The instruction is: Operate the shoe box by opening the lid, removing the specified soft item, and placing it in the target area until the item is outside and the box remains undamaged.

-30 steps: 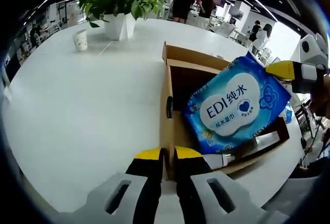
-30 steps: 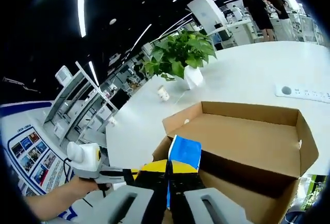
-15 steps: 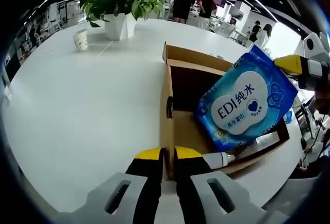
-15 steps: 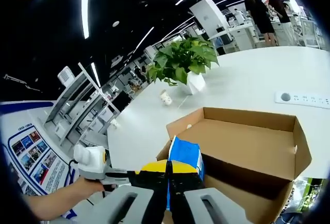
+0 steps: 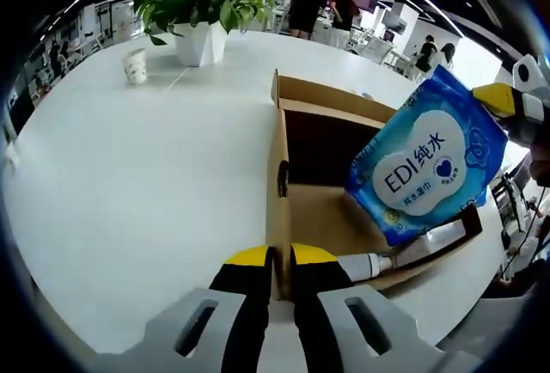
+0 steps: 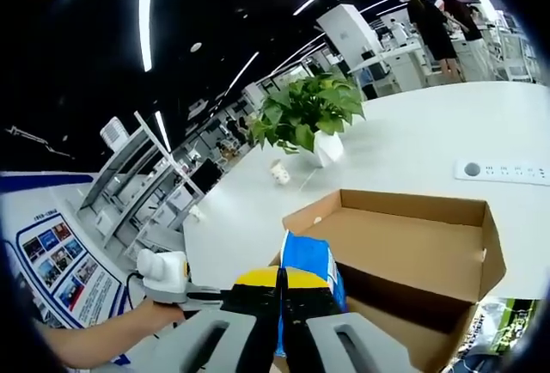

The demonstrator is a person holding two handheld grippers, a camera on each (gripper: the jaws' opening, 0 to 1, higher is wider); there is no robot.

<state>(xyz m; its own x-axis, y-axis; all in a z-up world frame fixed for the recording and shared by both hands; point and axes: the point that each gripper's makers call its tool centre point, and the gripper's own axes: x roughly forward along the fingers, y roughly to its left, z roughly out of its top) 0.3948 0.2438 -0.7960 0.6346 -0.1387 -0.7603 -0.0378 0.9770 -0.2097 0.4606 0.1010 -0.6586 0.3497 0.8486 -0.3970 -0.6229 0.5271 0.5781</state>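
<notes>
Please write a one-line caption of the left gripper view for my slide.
Left gripper pinches the box wall while the right gripper lifts the wipes pack out.

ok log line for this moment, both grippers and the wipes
left gripper: shut on box wall | right gripper: shut on wipes pack | pack: held above open shoe box | tube: in box

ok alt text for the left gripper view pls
A blue pack of wet wipes, held at its top corner by the right gripper, hangs above an open cardboard shoe box on a white table. The left gripper is clamped on the box's near wall; a potted plant stands behind.
</notes>
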